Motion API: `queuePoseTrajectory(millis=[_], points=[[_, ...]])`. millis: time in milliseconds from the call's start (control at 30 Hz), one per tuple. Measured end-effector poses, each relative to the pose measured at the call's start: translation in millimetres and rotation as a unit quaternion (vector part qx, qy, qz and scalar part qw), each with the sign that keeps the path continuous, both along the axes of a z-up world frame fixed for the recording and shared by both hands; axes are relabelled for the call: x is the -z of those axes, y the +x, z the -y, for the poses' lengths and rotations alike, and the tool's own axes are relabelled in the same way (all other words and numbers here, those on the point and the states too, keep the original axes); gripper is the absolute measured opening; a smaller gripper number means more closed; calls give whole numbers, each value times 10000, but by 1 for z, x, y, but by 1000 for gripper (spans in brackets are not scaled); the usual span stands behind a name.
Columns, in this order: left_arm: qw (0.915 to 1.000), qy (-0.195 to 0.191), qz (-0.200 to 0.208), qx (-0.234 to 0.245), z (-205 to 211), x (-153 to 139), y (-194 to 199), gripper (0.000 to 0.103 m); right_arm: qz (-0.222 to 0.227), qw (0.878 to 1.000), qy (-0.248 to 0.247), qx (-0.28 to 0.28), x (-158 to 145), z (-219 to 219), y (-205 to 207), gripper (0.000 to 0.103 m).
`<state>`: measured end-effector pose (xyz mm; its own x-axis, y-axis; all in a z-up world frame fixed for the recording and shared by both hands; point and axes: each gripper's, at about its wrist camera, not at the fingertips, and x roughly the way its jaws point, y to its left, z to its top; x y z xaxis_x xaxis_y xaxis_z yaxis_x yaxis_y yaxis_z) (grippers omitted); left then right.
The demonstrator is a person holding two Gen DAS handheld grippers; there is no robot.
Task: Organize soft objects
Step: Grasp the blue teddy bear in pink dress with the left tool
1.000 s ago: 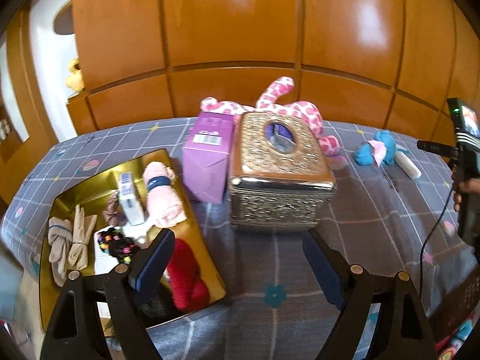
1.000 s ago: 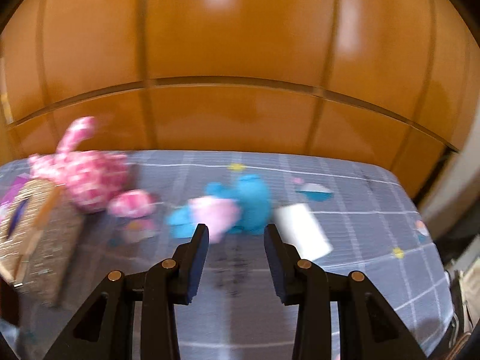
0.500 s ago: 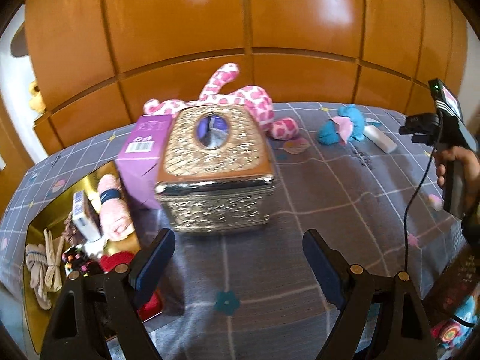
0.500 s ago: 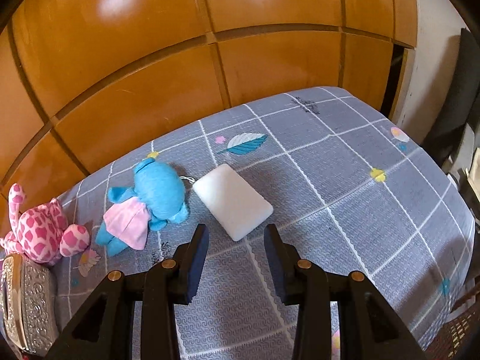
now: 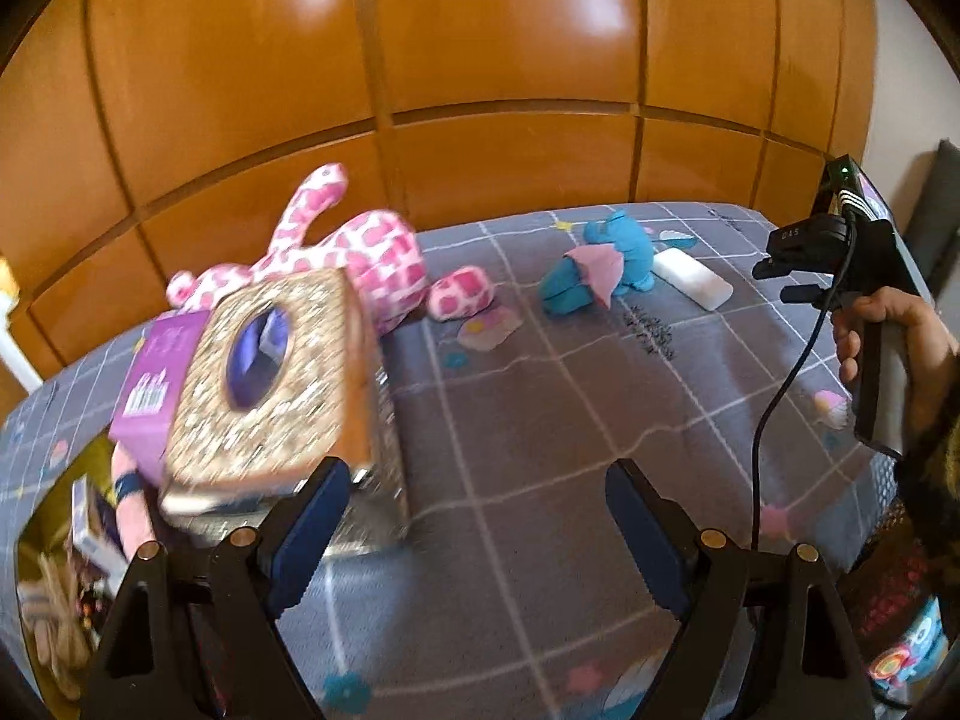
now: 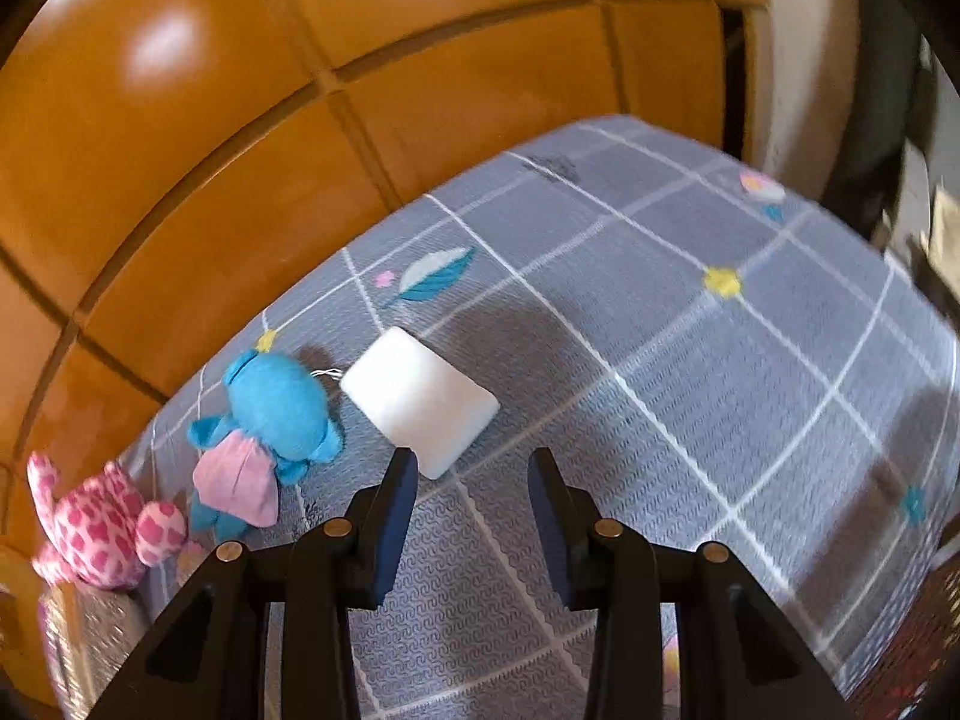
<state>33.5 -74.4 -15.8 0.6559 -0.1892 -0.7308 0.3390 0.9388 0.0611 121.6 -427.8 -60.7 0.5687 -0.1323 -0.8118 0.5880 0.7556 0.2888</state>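
Both tools gape empty as before — right tool (image 6: 471, 489) now nearer the white pad (image 6: 420, 399).

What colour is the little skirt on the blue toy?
Pink. The blue toy wears a pink skirt, clearest in the right wrist view.

Only "045" seems legible, on the right hand-held gripper (image 5: 807, 267).

Black left gripper (image 5: 474, 516) with blue pads (image 5: 312, 534), brass screws; bare hand (image 5: 894, 330), black cable (image 5: 780, 396).
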Motion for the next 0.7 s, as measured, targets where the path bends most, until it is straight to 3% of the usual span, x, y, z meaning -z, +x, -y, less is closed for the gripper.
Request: queuePoseTrajectory(millis=[233, 500, 700], points=[[9995, 266, 81, 163, 36, 5, 27, 87, 1, 9989, 445, 129, 7, 10, -2, 38], [9977, 458, 256, 417, 68, 3, 50, 87, 38, 9985, 549, 11, 6, 8, -1, 38], [9971, 507, 106, 550, 93, 13, 79, 87, 73, 9977, 677, 8, 6, 10, -2, 38]])
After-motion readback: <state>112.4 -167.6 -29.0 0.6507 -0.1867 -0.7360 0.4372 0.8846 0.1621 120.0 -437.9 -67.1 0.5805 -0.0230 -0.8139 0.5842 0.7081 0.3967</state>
